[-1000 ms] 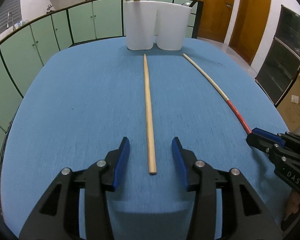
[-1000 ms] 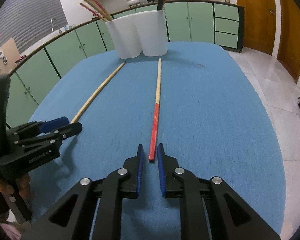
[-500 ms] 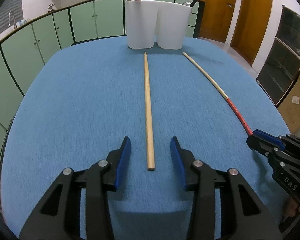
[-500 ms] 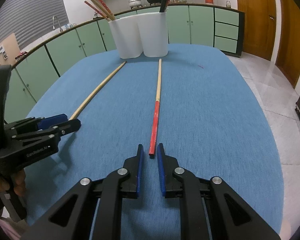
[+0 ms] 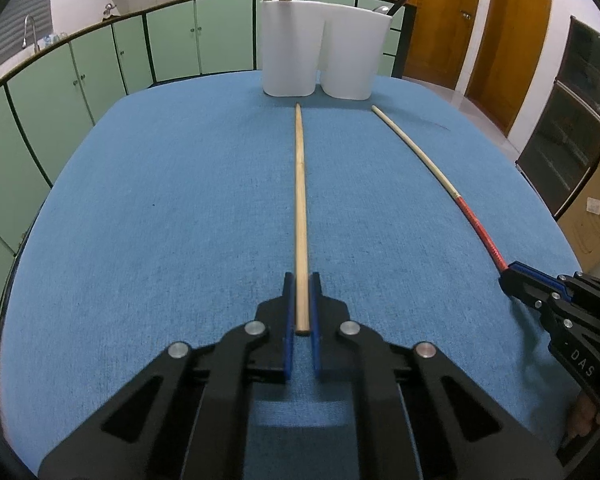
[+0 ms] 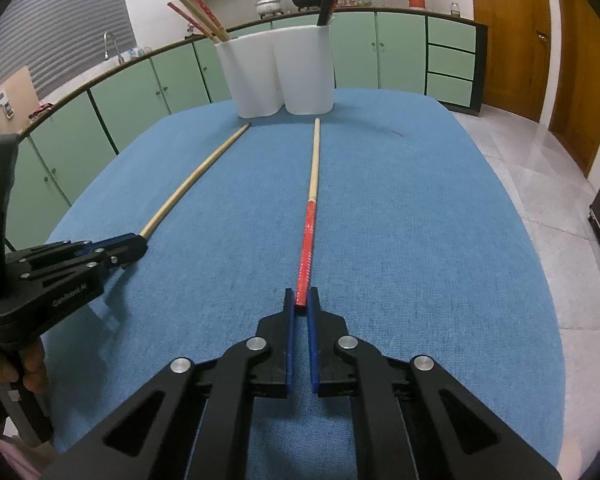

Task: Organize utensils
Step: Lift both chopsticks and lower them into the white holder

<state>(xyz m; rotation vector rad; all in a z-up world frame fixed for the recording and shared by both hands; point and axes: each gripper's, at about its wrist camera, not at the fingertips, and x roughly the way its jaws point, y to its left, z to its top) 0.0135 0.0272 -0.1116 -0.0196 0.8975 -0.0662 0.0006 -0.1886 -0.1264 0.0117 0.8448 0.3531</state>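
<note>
Beyond both chopsticks (image 5: 301,200) (image 6: 311,216): white holder (image 5: 316,60); path unobstructed

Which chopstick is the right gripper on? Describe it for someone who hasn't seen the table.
On the blue table, two chopsticks lie lengthwise before the white holder. The right gripper pinches the red-handled chopstick; its neighbour, the plain wooden chopstick, has no red.

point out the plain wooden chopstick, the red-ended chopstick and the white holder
plain wooden chopstick (image 5: 300,184), left wrist view, mid shaft
red-ended chopstick (image 6: 307,236), right wrist view, red handle section
white holder (image 5: 290,60), left wrist view, front wall of its left compartment
</note>
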